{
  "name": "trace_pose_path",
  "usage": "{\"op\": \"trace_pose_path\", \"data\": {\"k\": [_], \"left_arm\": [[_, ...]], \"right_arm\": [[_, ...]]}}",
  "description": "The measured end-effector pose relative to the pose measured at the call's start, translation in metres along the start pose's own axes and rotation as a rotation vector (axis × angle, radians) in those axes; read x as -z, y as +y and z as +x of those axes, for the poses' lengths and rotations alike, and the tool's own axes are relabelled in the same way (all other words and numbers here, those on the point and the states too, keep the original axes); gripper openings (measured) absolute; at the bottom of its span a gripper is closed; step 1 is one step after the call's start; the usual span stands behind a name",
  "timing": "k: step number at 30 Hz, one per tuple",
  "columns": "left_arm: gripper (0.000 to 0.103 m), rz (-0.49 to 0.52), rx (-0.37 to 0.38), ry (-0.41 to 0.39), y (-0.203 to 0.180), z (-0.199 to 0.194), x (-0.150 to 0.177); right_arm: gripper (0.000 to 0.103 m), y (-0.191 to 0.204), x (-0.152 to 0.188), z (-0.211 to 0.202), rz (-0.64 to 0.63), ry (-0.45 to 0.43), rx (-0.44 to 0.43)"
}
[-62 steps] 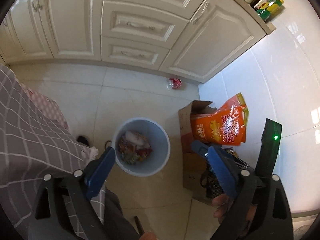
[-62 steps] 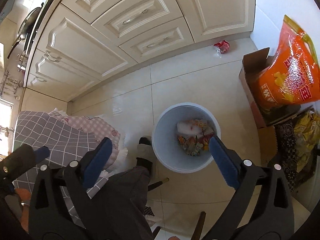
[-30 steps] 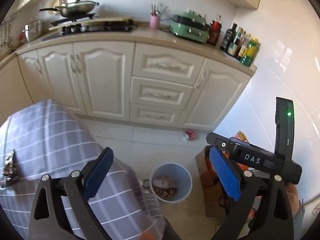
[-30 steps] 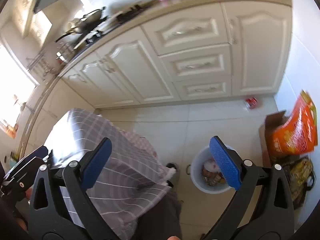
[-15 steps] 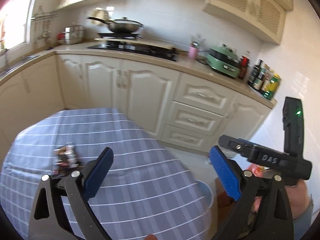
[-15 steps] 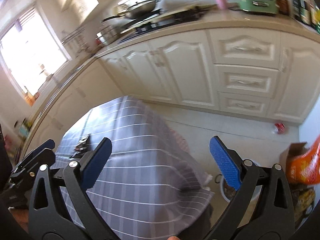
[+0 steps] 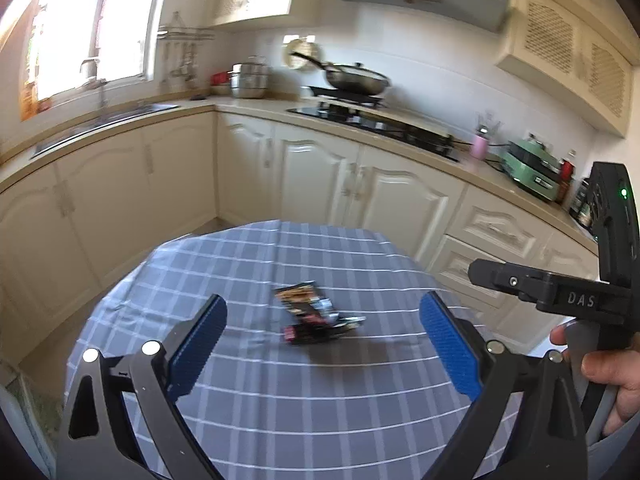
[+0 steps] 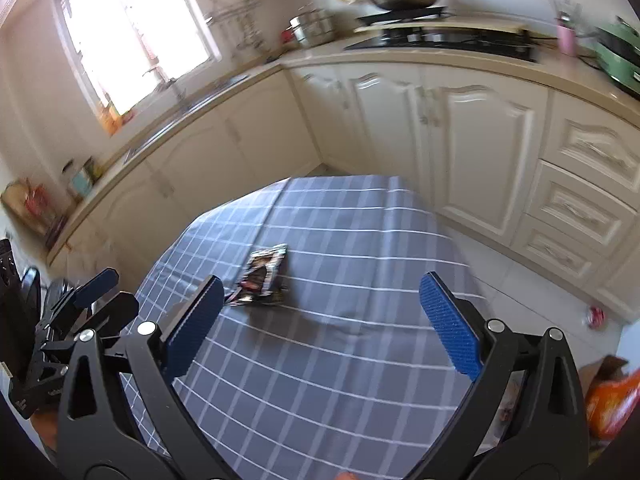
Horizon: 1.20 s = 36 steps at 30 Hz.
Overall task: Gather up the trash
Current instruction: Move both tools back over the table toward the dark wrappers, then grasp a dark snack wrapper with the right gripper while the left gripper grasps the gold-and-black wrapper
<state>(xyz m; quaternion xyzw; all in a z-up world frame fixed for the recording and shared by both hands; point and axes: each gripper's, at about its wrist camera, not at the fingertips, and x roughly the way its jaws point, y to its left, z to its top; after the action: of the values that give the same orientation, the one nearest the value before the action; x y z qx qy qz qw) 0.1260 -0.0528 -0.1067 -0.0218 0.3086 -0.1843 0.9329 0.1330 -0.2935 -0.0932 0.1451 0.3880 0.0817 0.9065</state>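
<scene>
A dark crumpled snack wrapper lies near the middle of the table with the grey-blue checked cloth; it also shows in the right wrist view. My left gripper is open and empty, held above the table just in front of the wrapper. My right gripper is open and empty, above the table with the wrapper ahead to its left. The trash bin is hidden from both views.
Cream kitchen cabinets and a counter with a stove and wok run behind the table. A red can lies on the white floor by the cabinets. An orange bag shows at the lower right.
Both grippers have swung up from the trash bin on the floor to the table. The wrapper has come into view between the open jaws.
</scene>
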Motion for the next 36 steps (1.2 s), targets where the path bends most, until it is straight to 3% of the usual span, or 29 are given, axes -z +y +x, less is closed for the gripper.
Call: {"op": "trace_pose_path", "data": {"k": [8, 13, 17, 19, 20, 24, 32, 36], "left_arm": [[0.095, -0.066, -0.078, 0.03, 0.053, 0.008, 0.018], [0.095, -0.092, -0.091, 0.064, 0.067, 0.02, 0.028], [0.095, -0.092, -0.09, 0.089, 0.074, 0.031, 0.034], [0.095, -0.079, -0.086, 0.105, 0.073, 0.038, 0.037], [0.095, -0.068, -0.085, 0.113, 0.071, 0.041, 0.038], [0.095, -0.029, -0.077, 0.135, 0.065, 0.052, 0.039], [0.095, 0.118, -0.033, 0.175, 0.033, 0.082, 0.034], [0.095, 0.246, 0.012, 0.212, 0.005, 0.111, 0.034]], "right_arm": [[0.096, 0.04, -0.006, 0.08, -0.1, 0.154, -0.01], [0.095, 0.055, -0.005, 0.128, -0.14, 0.241, -0.002], [0.079, 0.062, -0.001, 0.165, -0.167, 0.317, 0.024], [0.062, 0.062, 0.003, 0.175, -0.176, 0.345, 0.035], [0.046, 0.063, 0.005, 0.18, -0.179, 0.359, 0.025], [0.028, 0.063, 0.009, 0.173, -0.205, 0.335, 0.011], [0.026, 0.013, 0.012, 0.13, -0.065, 0.262, -0.018], [0.026, -0.012, 0.021, 0.11, -0.025, 0.245, 0.014]]}}
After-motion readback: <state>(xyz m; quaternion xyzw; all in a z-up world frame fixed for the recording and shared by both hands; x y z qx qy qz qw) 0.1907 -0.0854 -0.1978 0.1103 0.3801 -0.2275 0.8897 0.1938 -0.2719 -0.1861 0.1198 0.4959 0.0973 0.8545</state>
